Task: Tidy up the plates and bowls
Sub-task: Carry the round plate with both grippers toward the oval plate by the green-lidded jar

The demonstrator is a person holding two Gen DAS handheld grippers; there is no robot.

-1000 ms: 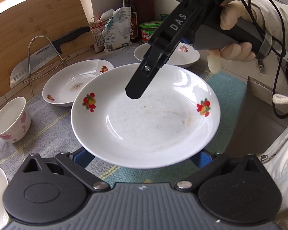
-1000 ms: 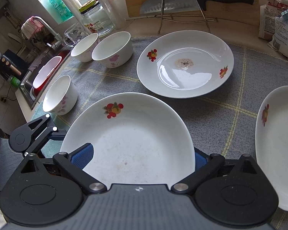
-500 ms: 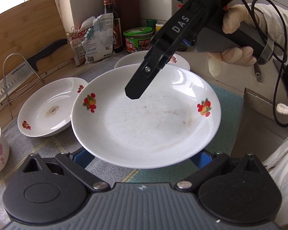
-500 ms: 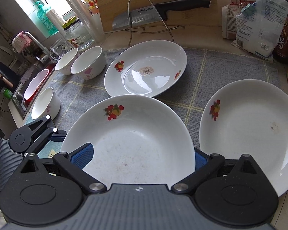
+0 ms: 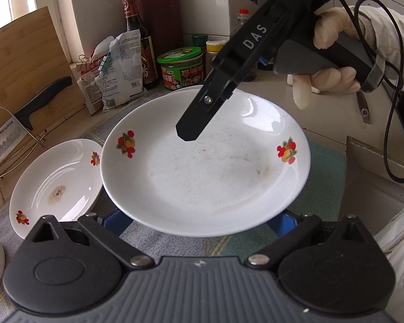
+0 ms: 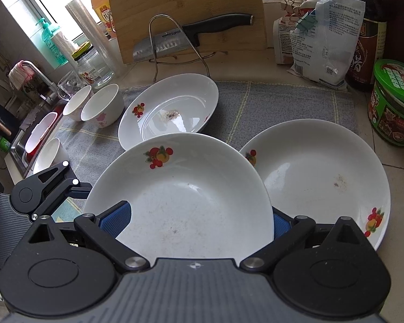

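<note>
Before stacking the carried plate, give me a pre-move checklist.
1. Carried plate level: ok.
2. Left gripper grip: cannot tell, plate hides the fingertips.
3. Right gripper grip: cannot tell, same reason.
4. Right-hand plate free of items: ok, only a small stain.
5. Green tub apart from that plate's rim: ok.
6. Carried plate centred over it: not ok, it overlaps only the near edge.

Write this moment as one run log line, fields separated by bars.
left gripper: shut on carried plate | right gripper: shut on carried plate | position: above second plate | bowls: untouched
</note>
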